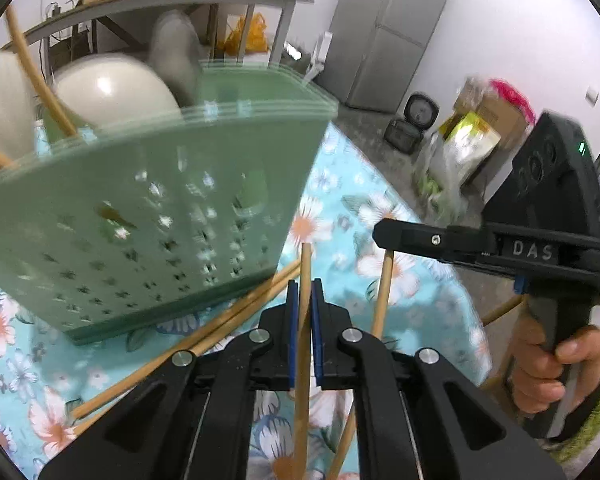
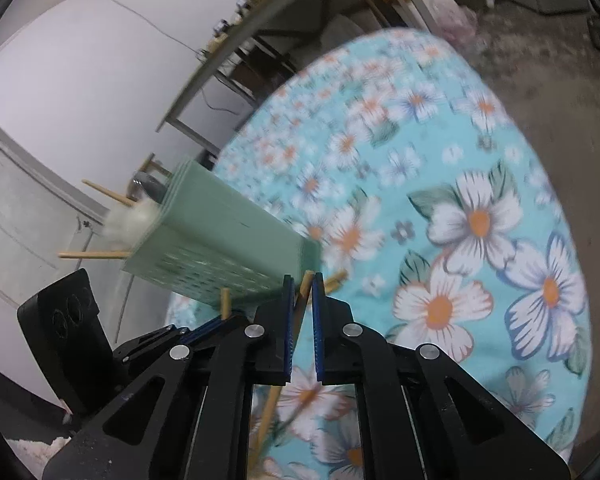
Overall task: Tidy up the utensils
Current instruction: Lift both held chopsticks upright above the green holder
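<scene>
Behind everything stands a plain white wall, with a grey fridge [image 1: 384, 36] in the corner and a long shelf [image 1: 172, 4] full of small items. Nearer is the table, covered by a turquoise cloth with flowers [image 2: 460, 184].

On this cloth stands the green basket [image 1: 152, 208], a plastic holder with many small holes in its walls. It already holds white spoons [image 1: 112, 92] and some chopsticks standing upright. I judge it light and easy to push or tip, so it is better not to knock it when something is put in.

Beside the foot of the basket, more loose chopsticks [image 1: 204, 340] lie on the cloth.

The left gripper [image 1: 305, 332] is closed on one chopstick [image 1: 305, 276], which stands between the blue pads with its end pointing up. The right gripper [image 2: 302, 320] is closed on another chopstick [image 2: 306, 284] in the same way, close to the basket's lower corner.

These sticks look like wood or bamboo: very light, stiff, thin and rather smooth. I think such a stick can turn or slide between flat pads, so a hold near the middle, square to the pads, should be most steady. Both are pinched rather close to one end, so the long part may swing.
</scene>
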{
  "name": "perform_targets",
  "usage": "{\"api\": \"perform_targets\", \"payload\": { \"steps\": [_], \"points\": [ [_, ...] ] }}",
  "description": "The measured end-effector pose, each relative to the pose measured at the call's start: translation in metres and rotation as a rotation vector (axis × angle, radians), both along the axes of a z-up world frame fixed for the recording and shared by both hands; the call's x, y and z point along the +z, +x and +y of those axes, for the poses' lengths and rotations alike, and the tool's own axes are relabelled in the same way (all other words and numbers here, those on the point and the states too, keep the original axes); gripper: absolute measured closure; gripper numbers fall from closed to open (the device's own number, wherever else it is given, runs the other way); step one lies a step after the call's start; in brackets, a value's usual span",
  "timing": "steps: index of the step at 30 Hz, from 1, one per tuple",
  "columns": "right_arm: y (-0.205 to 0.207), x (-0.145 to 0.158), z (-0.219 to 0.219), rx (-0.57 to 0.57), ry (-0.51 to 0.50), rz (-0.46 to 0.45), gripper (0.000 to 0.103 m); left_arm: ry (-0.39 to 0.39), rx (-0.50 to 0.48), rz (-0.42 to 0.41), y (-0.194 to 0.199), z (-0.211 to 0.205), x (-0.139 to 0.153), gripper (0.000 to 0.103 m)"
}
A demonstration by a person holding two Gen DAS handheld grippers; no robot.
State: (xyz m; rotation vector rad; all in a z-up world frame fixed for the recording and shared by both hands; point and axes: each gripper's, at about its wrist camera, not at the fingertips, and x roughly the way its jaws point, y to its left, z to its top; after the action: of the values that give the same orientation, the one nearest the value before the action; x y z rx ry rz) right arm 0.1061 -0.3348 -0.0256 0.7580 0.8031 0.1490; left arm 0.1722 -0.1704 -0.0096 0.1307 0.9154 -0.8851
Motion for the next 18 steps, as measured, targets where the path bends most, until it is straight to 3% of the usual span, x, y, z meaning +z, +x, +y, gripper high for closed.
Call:
{"api": "perform_targets", "payload": {
  "steps": [9, 18],
  "points": [
    [-0.018, 0.047, -0.004, -0.023, -0.065, -0.110, 0.100, -0.201, 0.066, -0.051, 0.003, 0.057, 0.076, 0.098],
    [-0.027, 0.064, -0.006, -0.031, -0.093, -0.156, 0.100, -0.426, 0.112, -0.135, 0.007, 0.100, 0.164, 0.098]
  ]
}}
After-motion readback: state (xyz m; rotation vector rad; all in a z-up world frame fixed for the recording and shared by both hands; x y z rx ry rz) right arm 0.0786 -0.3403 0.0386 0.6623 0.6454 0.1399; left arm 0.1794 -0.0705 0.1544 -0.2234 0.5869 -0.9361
